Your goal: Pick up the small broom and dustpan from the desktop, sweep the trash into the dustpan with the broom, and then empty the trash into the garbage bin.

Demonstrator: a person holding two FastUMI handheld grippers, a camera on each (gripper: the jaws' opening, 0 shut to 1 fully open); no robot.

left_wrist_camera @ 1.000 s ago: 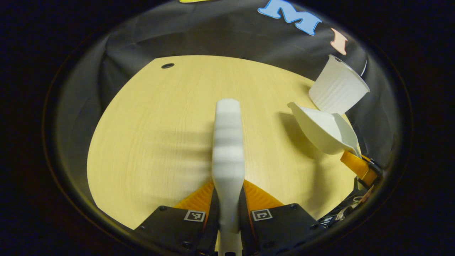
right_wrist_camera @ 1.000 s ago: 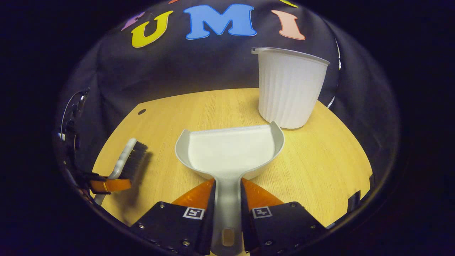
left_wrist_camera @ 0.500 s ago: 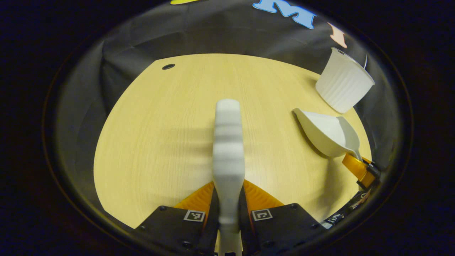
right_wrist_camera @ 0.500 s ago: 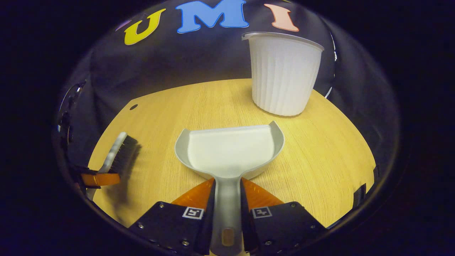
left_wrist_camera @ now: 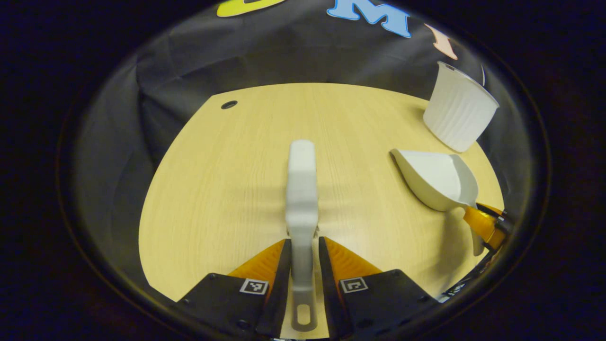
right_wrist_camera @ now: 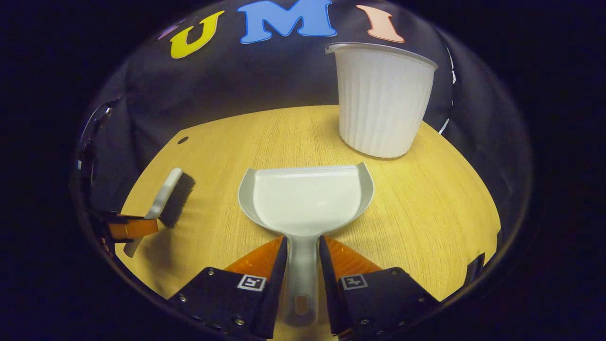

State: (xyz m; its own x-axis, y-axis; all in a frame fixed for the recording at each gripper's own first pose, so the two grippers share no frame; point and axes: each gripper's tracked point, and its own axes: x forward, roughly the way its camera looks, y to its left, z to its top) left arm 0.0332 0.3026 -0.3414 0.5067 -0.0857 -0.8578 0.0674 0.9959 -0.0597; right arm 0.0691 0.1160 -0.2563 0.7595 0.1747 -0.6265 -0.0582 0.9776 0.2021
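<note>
The left claw (left_wrist_camera: 303,255) has its fingers closed on the broom (left_wrist_camera: 302,189) handle, head straight ahead over the desk (left_wrist_camera: 213,189). The right claw (right_wrist_camera: 303,255) likewise clamps the dustpan (right_wrist_camera: 305,199) handle, pan ahead, bin (right_wrist_camera: 381,99) beyond it to the right. No trash is visible on the desk or in the pan. Both handles sit far forward between the fingers, so either tool could slip or twist if swung. The right gripper view shows the broom's dark bristles; the left gripper view shows the pan from the side.

Pale wood desktop (right_wrist_camera: 426,199); white ribbed garbage bin (right_wrist_camera: 381,102) upright at far right edge.
</note>
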